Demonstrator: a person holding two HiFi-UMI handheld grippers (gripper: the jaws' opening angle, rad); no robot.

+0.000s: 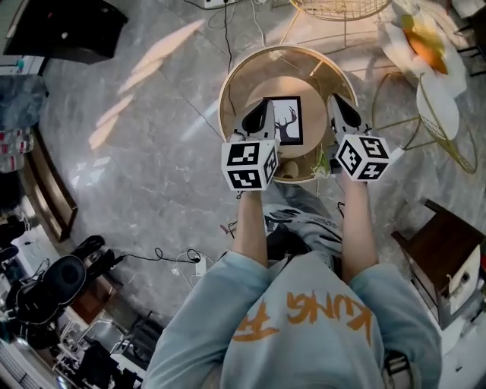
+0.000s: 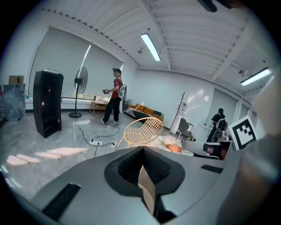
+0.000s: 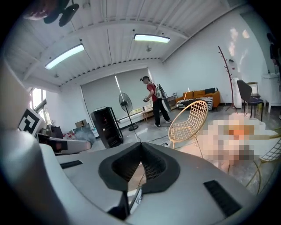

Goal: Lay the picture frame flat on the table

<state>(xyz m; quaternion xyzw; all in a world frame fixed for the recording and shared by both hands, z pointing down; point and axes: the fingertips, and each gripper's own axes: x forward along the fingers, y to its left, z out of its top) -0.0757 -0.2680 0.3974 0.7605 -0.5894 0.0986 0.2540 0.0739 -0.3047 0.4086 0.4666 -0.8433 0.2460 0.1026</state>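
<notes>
The picture frame, black-edged with a deer silhouette on white, is on the round gold-rimmed table, near its middle; I cannot tell whether it stands or lies. My left gripper hovers at the frame's left edge, overlapping it in the head view, with its jaws together and nothing between them. To the frame's right is my right gripper, also shut and empty. Both gripper views look level across the room, over the left gripper's and the right gripper's closed tips, and do not show the frame.
A small green item and a pale round object sit at the table's near edge. A gold wire chair stands beyond it, a white seat at the right, a wooden stool near right. Cables cross the floor. A person stands far off.
</notes>
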